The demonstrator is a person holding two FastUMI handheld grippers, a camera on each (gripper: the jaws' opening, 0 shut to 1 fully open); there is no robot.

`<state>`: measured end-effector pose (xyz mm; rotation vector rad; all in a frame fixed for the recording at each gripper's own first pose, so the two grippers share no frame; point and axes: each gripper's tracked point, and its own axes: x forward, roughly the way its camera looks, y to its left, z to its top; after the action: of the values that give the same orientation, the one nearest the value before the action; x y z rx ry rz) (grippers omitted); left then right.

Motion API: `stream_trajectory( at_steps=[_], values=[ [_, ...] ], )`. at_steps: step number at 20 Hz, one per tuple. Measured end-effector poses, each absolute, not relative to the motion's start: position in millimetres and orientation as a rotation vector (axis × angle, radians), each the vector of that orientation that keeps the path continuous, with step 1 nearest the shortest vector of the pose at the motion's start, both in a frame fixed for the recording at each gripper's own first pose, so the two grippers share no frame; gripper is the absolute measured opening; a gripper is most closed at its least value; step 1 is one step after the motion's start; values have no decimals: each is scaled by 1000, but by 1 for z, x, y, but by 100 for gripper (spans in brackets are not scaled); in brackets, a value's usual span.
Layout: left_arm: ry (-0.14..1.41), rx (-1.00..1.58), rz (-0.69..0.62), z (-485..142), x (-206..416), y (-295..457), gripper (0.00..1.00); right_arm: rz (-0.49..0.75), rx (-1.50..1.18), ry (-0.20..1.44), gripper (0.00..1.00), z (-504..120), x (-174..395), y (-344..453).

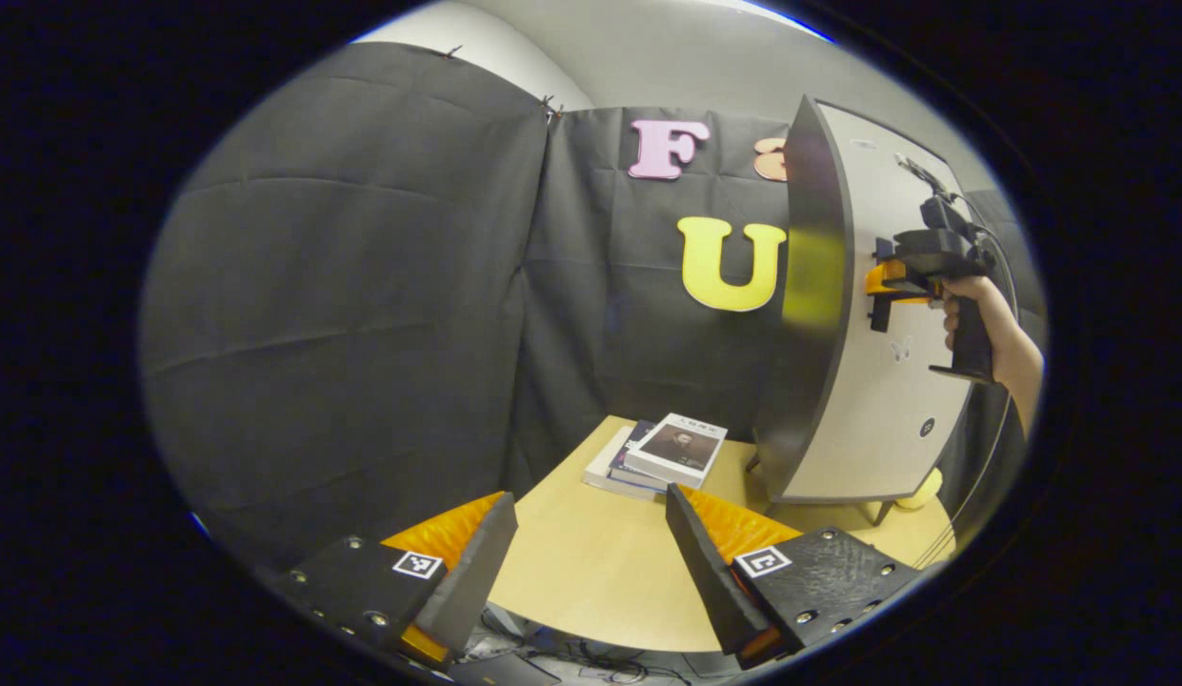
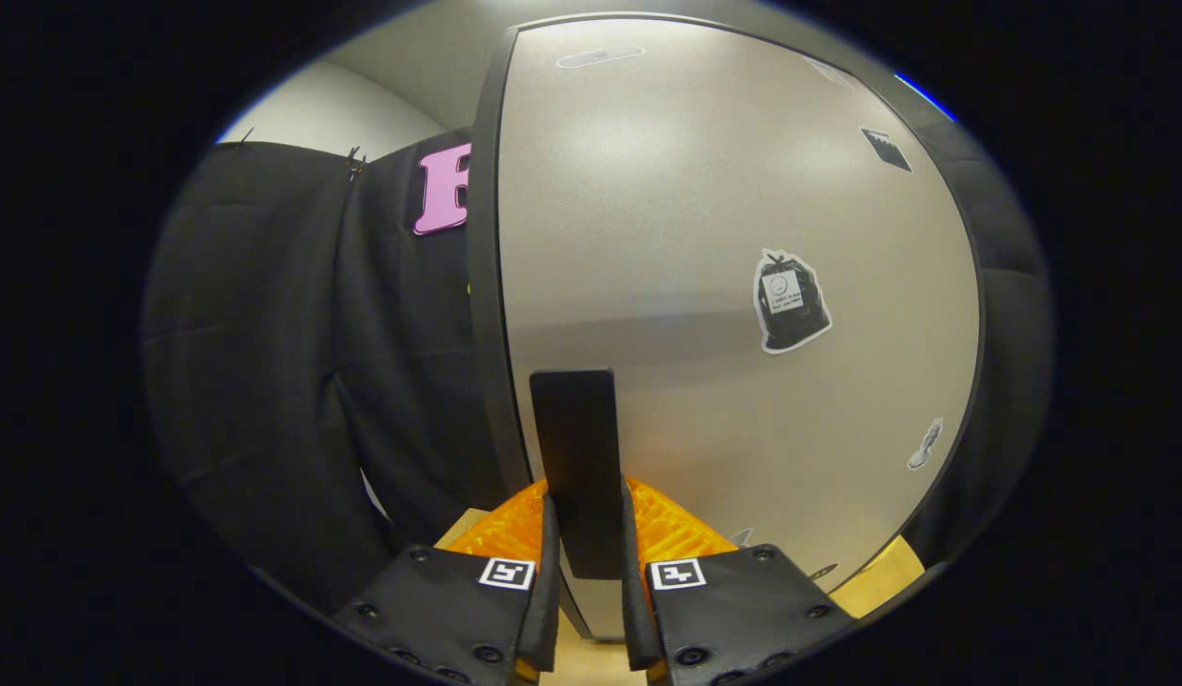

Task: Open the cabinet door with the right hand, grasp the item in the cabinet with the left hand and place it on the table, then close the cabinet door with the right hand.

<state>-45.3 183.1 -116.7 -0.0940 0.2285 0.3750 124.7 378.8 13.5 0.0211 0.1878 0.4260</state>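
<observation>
Right gripper (image 2: 588,562): clamped on flat black door handle (image 2: 573,457) of grey cabinet door (image 2: 705,238). Left gripper (image 1: 591,562): wide, empty, above tan wooden worktop (image 1: 591,581); book stack (image 1: 659,455) at 12 o'clock.

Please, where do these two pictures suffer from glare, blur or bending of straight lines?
Left gripper view: the cabinet door bows from fisheye distortion, and its dark edge carries a blurred yellowish reflection; the books are sharp. Right gripper view: soft glare whitens the door's upper face, its edge curves strongly, and the handle between the right claw is sharp.

Grey cabinet door (image 2: 705,286), dark-edged, stands ajar; its black handle (image 2: 576,467) upright.
</observation>
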Motion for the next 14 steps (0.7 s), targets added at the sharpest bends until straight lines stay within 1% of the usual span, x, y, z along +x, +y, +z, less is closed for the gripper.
stream_trajectory(
  at_steps=[1,2,3,4,5,6,14],
  values=[
    [224,-94,374,-114,-44,183,95,428,12,177,30,13,123,379],
    [221,-90,370,-112,-43,180,95,440,11,172,25,14,122,380],
    [219,-82,366,-112,-43,178,95,461,19,177,25,11,124,381],
    [220,-75,360,-112,-43,176,94,481,23,177,19,12,123,382],
    [222,-70,352,-113,-43,174,94,492,23,180,19,12,123,382],
    [225,-66,343,-115,-44,171,94,501,9,185,15,12,122,380],
    [222,-52,288,-110,-43,149,95,530,0,180,15,14,110,377]
  ],
)
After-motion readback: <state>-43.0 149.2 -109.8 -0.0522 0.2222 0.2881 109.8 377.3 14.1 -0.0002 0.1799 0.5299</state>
